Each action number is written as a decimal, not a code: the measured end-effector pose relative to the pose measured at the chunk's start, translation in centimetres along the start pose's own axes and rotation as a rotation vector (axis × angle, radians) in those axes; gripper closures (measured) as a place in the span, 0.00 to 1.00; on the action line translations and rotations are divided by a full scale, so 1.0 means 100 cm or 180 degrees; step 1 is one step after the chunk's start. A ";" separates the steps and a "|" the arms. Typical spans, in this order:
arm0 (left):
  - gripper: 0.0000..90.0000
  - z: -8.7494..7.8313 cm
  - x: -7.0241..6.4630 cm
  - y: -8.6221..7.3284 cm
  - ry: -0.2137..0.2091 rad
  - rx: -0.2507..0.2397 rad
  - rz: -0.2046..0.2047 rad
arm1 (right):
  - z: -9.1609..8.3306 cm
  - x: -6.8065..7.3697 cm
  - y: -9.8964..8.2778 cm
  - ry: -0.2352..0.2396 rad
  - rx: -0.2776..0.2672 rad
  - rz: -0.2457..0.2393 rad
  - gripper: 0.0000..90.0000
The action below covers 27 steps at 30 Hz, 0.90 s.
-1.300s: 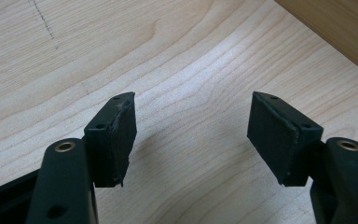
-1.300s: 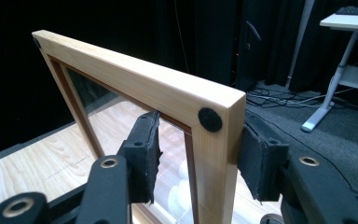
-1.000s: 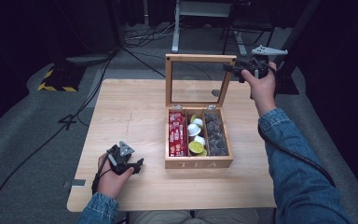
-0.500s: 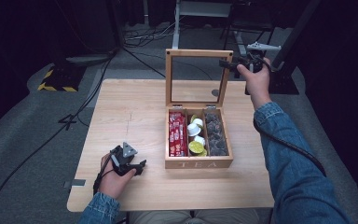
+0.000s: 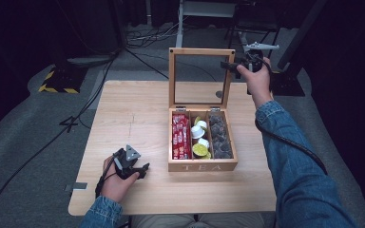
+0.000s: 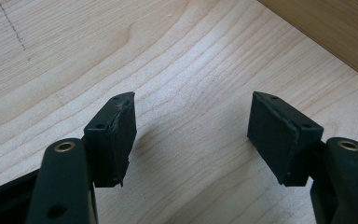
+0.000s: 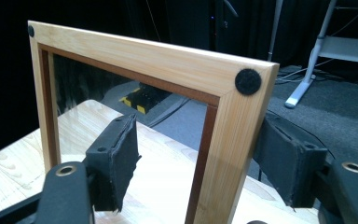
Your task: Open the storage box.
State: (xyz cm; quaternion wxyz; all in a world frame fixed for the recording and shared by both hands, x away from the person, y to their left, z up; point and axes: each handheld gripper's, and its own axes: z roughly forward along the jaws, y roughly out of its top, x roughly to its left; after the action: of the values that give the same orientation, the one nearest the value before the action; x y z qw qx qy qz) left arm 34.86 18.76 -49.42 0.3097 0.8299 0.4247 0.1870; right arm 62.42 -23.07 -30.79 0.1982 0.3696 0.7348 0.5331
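Now the right gripper point(image 5: 229, 65) has its jaws around the far right edge of the upright lid point(image 5: 199, 52) of the tea box point(image 5: 202, 166); they have just been opening. Near left, the left gripper point(image 5: 142, 169) rests on the table point(image 5: 133, 109), jaws apart, holding nothing.

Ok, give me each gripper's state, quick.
Left gripper: open, holding nothing, over the table.
Right gripper: just been opening, lid frame between its pads, not clamped.

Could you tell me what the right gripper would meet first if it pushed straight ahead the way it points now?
Most likely the lid frame: its side rail already stands between the right gripper's open jaws.
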 end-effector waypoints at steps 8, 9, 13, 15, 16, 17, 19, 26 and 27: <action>0.37 0.000 0.000 0.000 0.0001 0.0005 -0.0013 | -0.003 -0.005 -0.001 -0.0092 0.0065 -0.0026 0.36; 0.37 0.000 0.000 0.000 0.0000 -0.0001 -0.0022 | -0.004 -0.005 -0.001 -0.0093 0.0058 -0.0024 0.36; 0.37 0.001 0.001 0.001 0.0009 -0.0019 -0.0034 | -0.010 -0.004 -0.001 -0.0106 0.0039 -0.0056 0.35; 0.37 0.001 0.002 0.001 0.0008 -0.0032 -0.0036 | -0.013 -0.002 -0.001 -0.0108 0.0042 -0.0075 0.35; 0.37 0.002 0.003 0.002 0.0009 -0.0047 -0.0039 | -0.015 -0.001 -0.001 -0.0107 0.0038 -0.0084 0.35; 0.37 0.002 0.003 0.002 -0.0006 -0.0062 -0.0066 | -0.017 0.000 -0.001 -0.0095 0.0029 -0.0091 0.35; 0.37 0.002 0.004 0.003 -0.0012 -0.0085 -0.0100 | -0.022 0.003 -0.002 -0.0061 0.0017 -0.0075 0.35; 0.37 0.003 0.003 0.010 -0.0025 -0.0118 -0.0122 | -0.045 0.017 -0.003 0.0060 -0.0022 -0.0098 0.35; 0.37 0.004 0.003 0.011 -0.0033 -0.0118 -0.0118 | -0.047 0.020 -0.003 0.0069 -0.0017 -0.0099 0.36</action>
State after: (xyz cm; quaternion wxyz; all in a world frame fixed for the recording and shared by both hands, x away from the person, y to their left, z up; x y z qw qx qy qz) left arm 35.90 18.37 -48.99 0.3307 0.8170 0.4348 0.1848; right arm 57.81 -24.61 -29.26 0.1994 0.3518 0.7411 0.5359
